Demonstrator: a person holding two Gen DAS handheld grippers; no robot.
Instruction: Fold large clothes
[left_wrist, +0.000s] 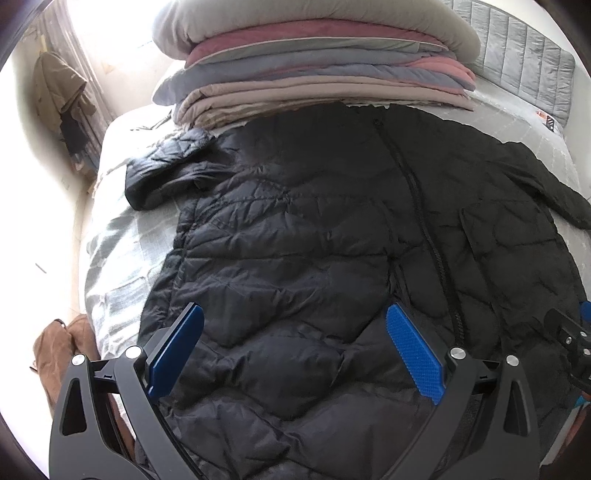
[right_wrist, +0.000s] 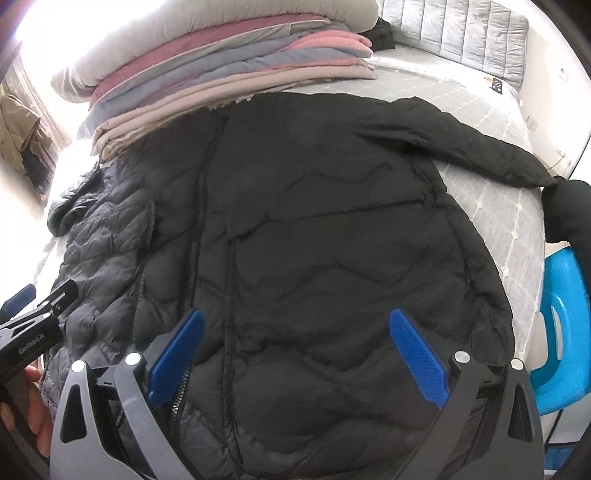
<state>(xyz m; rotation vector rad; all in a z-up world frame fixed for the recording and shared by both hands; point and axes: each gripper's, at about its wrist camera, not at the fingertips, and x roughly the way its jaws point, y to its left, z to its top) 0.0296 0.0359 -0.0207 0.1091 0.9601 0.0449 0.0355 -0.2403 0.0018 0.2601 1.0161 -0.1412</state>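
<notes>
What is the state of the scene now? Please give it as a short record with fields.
garment: black quilted jacket, spread flat on the bed, zipper closed
one sleeve: stretched out to the bed edge
other sleeve: bent beside the jacket body
behind jacket: stack of folded blankets
left gripper: open, over the jacket, holding nothing
right gripper: open, over the jacket, holding nothing
folding: not yet begun

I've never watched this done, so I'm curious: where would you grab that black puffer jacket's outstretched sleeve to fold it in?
Probably near the cuff of the outstretched sleeve, coming from the right with the right hand-held gripper, which is open. The sleeve lies flat and straight across the bed, away from the jacket, so its thin end should pinch easily.
</notes>
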